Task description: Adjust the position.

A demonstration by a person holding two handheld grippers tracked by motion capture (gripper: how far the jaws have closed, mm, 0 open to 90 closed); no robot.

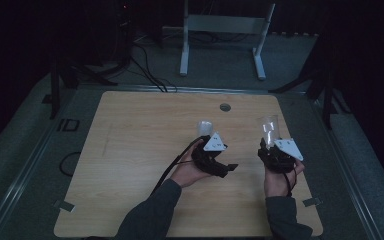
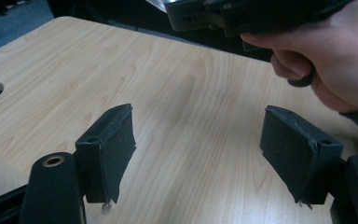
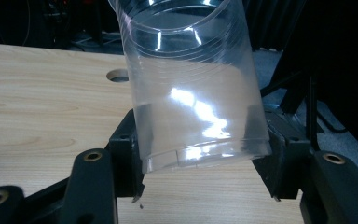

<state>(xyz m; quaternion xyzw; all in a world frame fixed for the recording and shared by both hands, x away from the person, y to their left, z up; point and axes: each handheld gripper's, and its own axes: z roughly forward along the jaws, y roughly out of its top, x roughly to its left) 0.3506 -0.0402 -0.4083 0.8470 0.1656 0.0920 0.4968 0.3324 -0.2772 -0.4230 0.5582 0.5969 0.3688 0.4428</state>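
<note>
On the wooden table [image 1: 140, 150], the right gripper [image 3: 200, 163] clamps a clear plastic cup [image 3: 191, 88] near its base, raised off the surface. The left gripper [image 2: 198, 154] stands released, nothing between its pads. The high view adds a second cup [image 1: 204, 127] behind it.

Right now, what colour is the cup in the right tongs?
Colourless: the cup is clear see-through plastic, best seen in the right gripper view.
</note>
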